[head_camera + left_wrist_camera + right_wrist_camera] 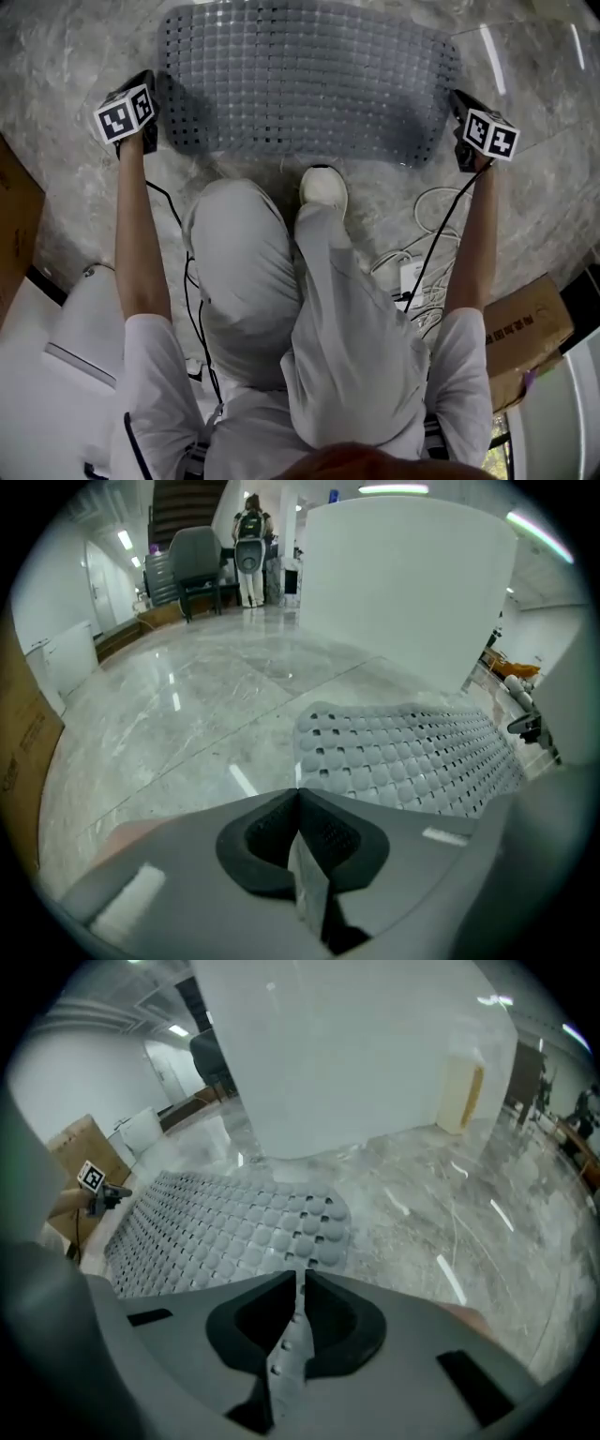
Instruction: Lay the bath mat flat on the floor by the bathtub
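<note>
Seen from above, the grey studded rubber bath mat [309, 80] is spread over the marble floor [66, 66] with the left claw [145, 141] and right claw [461, 142] at its ends, beside a brown cardboard box [525, 328] whose print is unreadable; the left gripper view shows that claw pinched shut on the mat's edge before the white bathtub [403, 583], and the right gripper view shows the other claw likewise clamping a mat strip.
</note>
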Available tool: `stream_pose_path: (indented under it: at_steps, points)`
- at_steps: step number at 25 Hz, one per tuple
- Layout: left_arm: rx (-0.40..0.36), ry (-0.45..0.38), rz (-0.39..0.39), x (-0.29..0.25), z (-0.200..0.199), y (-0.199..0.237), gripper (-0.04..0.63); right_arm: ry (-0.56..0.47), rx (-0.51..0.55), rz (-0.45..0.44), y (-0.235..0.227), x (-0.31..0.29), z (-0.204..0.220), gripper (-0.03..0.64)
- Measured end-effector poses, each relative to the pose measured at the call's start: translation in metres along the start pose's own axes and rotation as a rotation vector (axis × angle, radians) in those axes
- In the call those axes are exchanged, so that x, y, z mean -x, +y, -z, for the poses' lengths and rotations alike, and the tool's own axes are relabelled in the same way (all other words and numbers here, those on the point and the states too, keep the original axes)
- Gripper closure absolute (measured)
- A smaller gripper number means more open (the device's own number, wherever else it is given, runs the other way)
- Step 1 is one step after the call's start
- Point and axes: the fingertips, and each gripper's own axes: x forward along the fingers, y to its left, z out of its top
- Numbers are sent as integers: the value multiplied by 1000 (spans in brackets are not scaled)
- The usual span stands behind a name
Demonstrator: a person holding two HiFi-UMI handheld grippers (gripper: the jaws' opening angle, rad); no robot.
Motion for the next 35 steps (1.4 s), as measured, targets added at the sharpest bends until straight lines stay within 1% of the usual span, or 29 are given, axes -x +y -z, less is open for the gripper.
stream_pose_path:
  at_steps: [2,5,7,9,11,13,15,17,19,20,22,25,27,28,30,31,33,34,35]
  points:
    - [-48,-65,-11,5,-7,-16,600,-48,58,23,19,2,-11,609]
    - [-138,-157,-44,15,-18,-39,600,-118,157,72,59,2,-27,614]
    - [-156,-212,-49,36,-19,-60,600,-173,203,113,92,14,-31,614]
    - [-172,-263,-30,68,-19,-86,600,-222,220,137,128,35,-31,614]
    - [-226,-311,15,107,-24,-117,600,-265,216,132,164,63,-36,614]
    - [-299,-343,92,151,-30,-151,600,-325,210,118,198,104,-45,614]
    - [-341,-348,167,192,-35,-179,600,-379,222,110,230,150,-56,614]
    - [-318,-353,214,237,-47,-199,599,-390,232,104,259,194,-65,614]
    - [-282,-377,251,291,-63,-216,600,-381,226,78,291,240,-72,614]
    - [-277,-395,269,321,-72,-225,600,-384,222,59,307,265,-76,614]
    - [-298,-446,306,384,-97,-242,600,-420,226,19,339,319,-95,614]
    - [-397,-581,350,481,-154,-265,600,-526,233,-25,378,408,-144,614]
    - [-439,-644,385,556,-184,-277,599,-591,217,-39,403,479,-170,614]
    - [-437,-673,402,596,-196,-281,600,-618,208,-40,417,518,-179,614]
    - [-396,-758,421,676,-223,-283,600,-682,203,-32,442,595,-200,614]
    - [-357,-807,426,713,-238,-281,600,-721,206,-25,454,633,-211,614]
    - [-241,-888,448,782,-267,-277,600,-813,222,-8,473,705,-235,614]
    - [-195,-929,462,815,-280,-276,600,-866,234,-3,483,740,-247,614]
    - [-173,-973,473,849,-292,-275,600,-920,248,0,494,775,-258,614]
